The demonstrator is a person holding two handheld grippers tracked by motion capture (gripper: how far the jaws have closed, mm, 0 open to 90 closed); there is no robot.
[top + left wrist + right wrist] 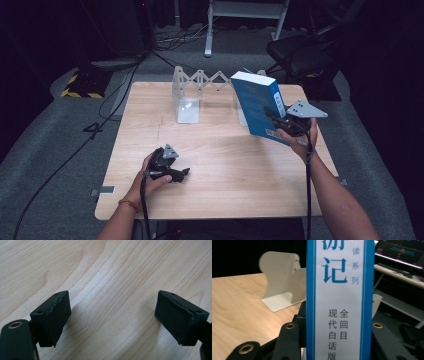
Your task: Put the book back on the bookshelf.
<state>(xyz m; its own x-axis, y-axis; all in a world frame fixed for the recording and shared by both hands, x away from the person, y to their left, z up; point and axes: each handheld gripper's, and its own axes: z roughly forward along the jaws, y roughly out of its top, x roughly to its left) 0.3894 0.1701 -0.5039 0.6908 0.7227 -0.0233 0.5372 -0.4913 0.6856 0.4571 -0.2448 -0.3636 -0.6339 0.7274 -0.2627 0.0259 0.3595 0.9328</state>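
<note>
While the right tool (276,120) clamped the thick blue-and-white paperback book (257,104) tilted above the pale wooden counter (220,165) beside the white metal expanding bookend (187,95), the left tool (182,174) rested spread apart, empty.

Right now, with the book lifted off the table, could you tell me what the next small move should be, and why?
Probably carry the blue book, clamped in the right claw, left toward the gap in the white expanding bookend rack: the book is tilted in the air, and the rack stands empty behind it.
</note>
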